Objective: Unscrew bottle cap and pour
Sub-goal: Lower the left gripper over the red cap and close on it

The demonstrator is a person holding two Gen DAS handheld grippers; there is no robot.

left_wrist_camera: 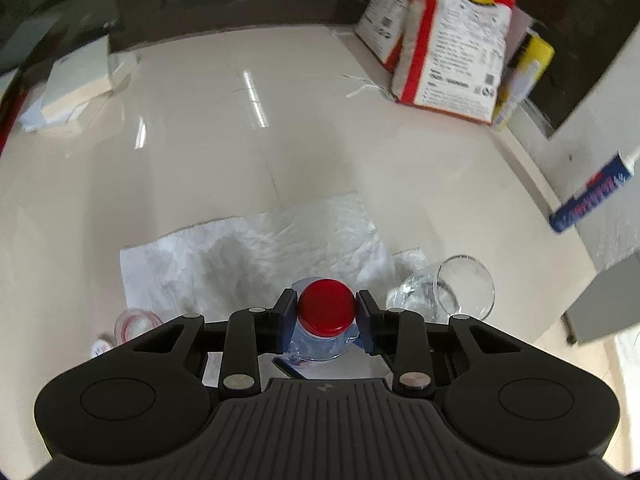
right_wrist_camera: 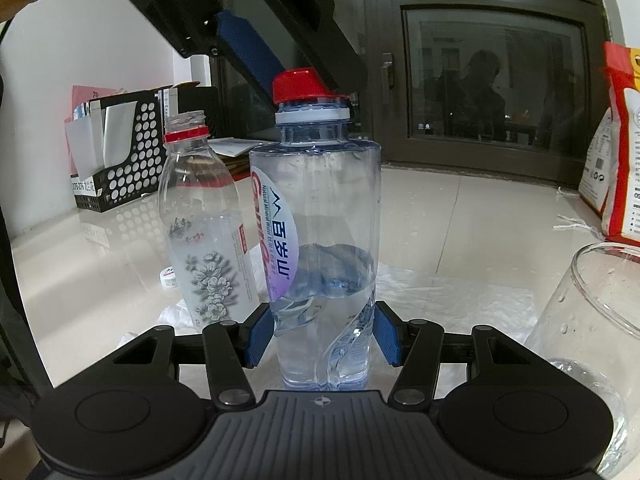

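From above, our left gripper [left_wrist_camera: 327, 312] pinches the red cap [left_wrist_camera: 327, 307] of the water bottle [left_wrist_camera: 316, 344], which stands upright on the white paper towel [left_wrist_camera: 256, 256] on the pale surface [left_wrist_camera: 224, 140]. Only the right wrist view shows our right gripper [right_wrist_camera: 323, 338] clamping the bottle's lower body, its cap sitting slightly tilted. In that view an open, capless bottle [right_wrist_camera: 204, 224] stands just left of it; the glass [right_wrist_camera: 592, 344] stands near right. Red-and-white bags [left_wrist_camera: 444, 40] sit far right.
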